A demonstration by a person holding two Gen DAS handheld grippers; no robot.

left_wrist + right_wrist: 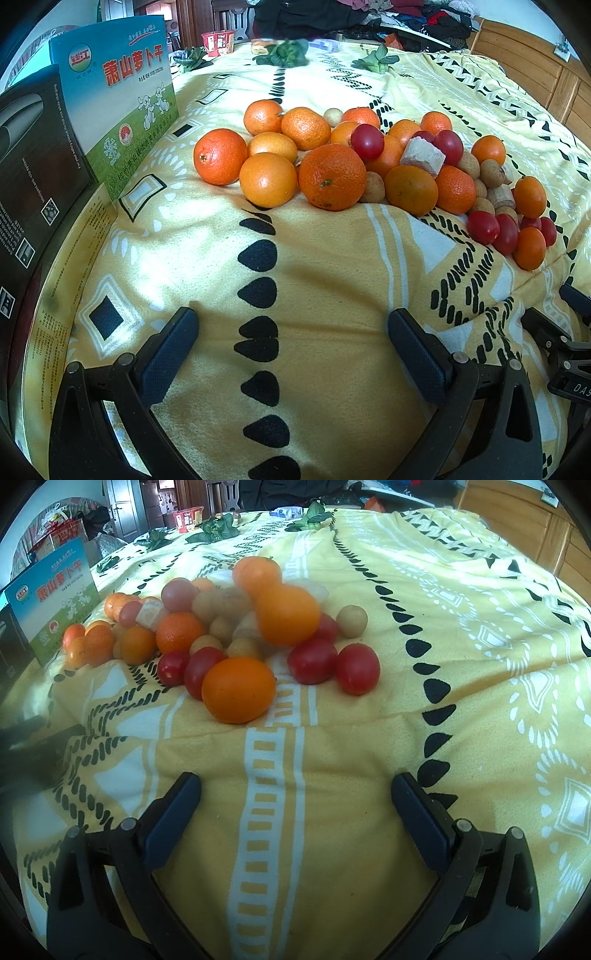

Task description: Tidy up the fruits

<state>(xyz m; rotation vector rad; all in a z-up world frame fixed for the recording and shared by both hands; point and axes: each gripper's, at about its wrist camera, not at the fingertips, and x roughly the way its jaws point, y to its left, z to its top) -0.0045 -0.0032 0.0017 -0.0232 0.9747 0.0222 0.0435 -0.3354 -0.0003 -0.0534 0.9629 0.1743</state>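
Mixed fruit heap lies on yellow patterned blanket [325,266] over the bed, straight ahead of both tongs, well apart from the tips. Left tongs [291,332] spread wide, nothing between; right tongs [295,797] same, spread & empty. Nearest to right tongs: smooth oval orange kumquat [239,689], ahead & a bit left, long axis running roughly left-right across the view, red cherry tomatoes [357,669] just beside it. Nearest to left tongs: big round dimpled mandarin [331,176], ahead, slightly right, stem scar facing the camera, no real long axis. Judged: right side closer to its fruit, so likely goes first. Blue-green printed carton [122,99] stands at left, beside heap
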